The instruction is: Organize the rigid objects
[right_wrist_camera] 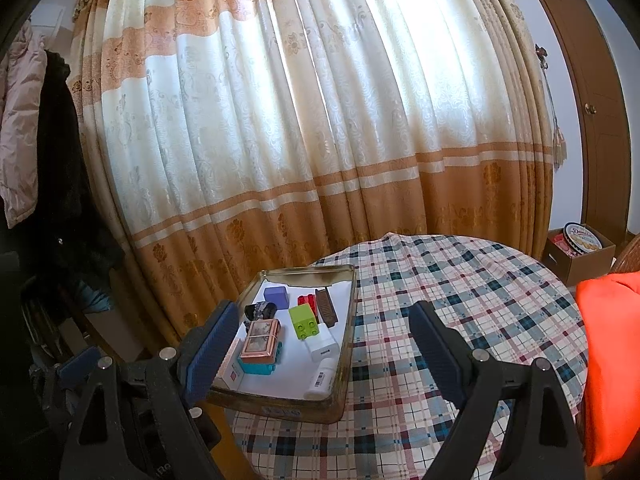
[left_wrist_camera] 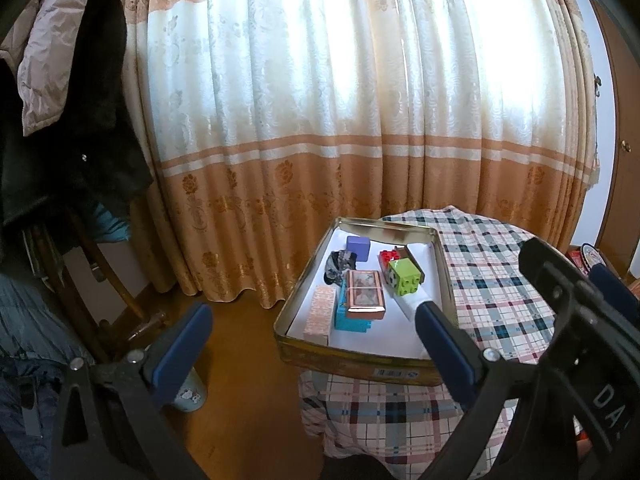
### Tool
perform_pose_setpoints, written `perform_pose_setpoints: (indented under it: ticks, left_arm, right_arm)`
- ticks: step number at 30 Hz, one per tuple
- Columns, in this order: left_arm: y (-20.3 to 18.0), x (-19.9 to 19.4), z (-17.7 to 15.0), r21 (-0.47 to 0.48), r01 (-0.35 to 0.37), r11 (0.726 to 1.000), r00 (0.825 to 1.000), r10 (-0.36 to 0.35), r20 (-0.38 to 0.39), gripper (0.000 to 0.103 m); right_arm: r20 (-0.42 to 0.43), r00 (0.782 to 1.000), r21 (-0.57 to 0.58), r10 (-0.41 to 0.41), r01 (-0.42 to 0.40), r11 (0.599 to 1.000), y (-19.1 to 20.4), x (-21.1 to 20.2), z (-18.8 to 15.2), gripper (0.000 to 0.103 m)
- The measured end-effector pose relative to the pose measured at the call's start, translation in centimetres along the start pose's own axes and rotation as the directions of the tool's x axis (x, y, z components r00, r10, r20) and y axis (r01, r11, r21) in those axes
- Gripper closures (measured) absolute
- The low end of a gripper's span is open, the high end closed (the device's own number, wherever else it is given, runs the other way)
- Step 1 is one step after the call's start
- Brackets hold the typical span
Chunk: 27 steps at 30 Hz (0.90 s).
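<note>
both claws are seen spread wide with nothing held: the left gripper (left_wrist_camera: 312, 332) is raised before the near end of a metal tin (left_wrist_camera: 440, 248), its blue pads (left_wrist_camera: 182, 344) apart, and the right gripper (right_wrist_camera: 324, 344) is raised over the same tin (right_wrist_camera: 348, 320) and the plaid tablecloth (right_wrist_camera: 480, 300), its pads (right_wrist_camera: 434, 344) equally apart.

the tin is set at the left edge of a round table covered by the plaid tablecloth (left_wrist_camera: 500, 280), and its floor is lined with white. inside it are gathered a purple cube (right_wrist_camera: 277, 297), a dark patterned lump (right_wrist_camera: 261, 311), a red brick (right_wrist_camera: 306, 301), a lime green brick (right_wrist_camera: 304, 321) with studs on its side, a long brown block (right_wrist_camera: 326, 307) leaned beside the red brick, a copper-framed picture box (right_wrist_camera: 260, 342) laid on top of a teal brick (right_wrist_camera: 260, 366), a pink patterned box (left_wrist_camera: 320, 314) along the left wall, a white box (right_wrist_camera: 322, 348) and a white tube with a barcode (right_wrist_camera: 322, 378) near the right wall.

orange and cream curtains (right_wrist_camera: 300, 120) are hung behind the table. dark coats (left_wrist_camera: 76, 120) are hung at the left, and a cardboard box holding a biscuit tin (right_wrist_camera: 582, 238) is seen at the far right.
</note>
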<state>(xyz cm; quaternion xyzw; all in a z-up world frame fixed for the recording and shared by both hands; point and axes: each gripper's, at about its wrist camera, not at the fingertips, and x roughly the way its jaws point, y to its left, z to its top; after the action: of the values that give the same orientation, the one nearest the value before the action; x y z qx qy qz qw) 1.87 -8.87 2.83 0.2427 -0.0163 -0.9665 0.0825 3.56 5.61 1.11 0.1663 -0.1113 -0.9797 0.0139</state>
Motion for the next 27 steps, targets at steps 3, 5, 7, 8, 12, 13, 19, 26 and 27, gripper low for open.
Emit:
perform_pose_setpoints:
  ticks: [3, 5, 7, 8, 12, 13, 19, 26, 27]
  left_arm:
    - [0.04, 0.01, 0.01, 0.001, -0.002, 1.000, 1.000, 0.002, 0.001, 0.001]
    - [0.04, 0.04, -0.04, -0.002, -0.005, 1.000, 1.000, 0.005, 0.001, 0.001]
    - [0.11, 0.04, -0.07, -0.007, -0.005, 1.000, 1.000, 0.005, 0.001, 0.001]
    - [0.14, 0.02, -0.13, -0.008, -0.003, 1.000, 1.000, 0.003, 0.001, 0.001]
    - [0.13, 0.01, -0.19, -0.009, -0.001, 1.000, 1.000, 0.001, -0.003, 0.001]
    - [0.13, 0.00, -0.21, -0.010, 0.001, 1.000, 1.000, -0.001, -0.005, 0.001]
    - [-0.06, 0.07, -0.38, -0.008, 0.012, 1.000, 1.000, -0.012, -0.013, 0.001]
    - [-0.32, 0.17, -0.34, -0.001, 0.024, 1.000, 0.999, -0.024, -0.022, 0.001]
    - [-0.31, 0.15, -0.28, -0.003, 0.028, 1.000, 0.999, -0.028, -0.024, 0.001]
  right_arm:
    - [0.002, 1.000, 0.000, 0.001, -0.001, 1.000, 0.00, -0.01, 0.02, 0.014]
    - [0.002, 1.000, -0.001, 0.000, 0.000, 1.000, 0.01, 0.06, 0.00, 0.014]
    - [0.002, 1.000, 0.000, 0.001, -0.001, 1.000, 0.01, 0.06, 0.00, 0.014]
    - [0.001, 1.000, 0.000, 0.001, -0.001, 1.000, 0.02, 0.06, -0.03, 0.014]
    - [0.001, 1.000, 0.002, 0.002, -0.002, 1.000, 0.00, 0.07, -0.06, 0.014]
    - [0.001, 1.000, 0.003, 0.002, -0.002, 1.000, 0.01, 0.06, -0.07, 0.014]
    - [0.000, 1.000, 0.006, 0.003, -0.003, 1.000, -0.03, 0.04, -0.10, 0.014]
    - [-0.012, 1.000, 0.012, 0.001, -0.001, 1.000, -0.12, 0.14, -0.17, 0.014]
    - [-0.014, 1.000, 0.014, 0.000, 0.000, 1.000, -0.14, 0.14, -0.19, 0.014]
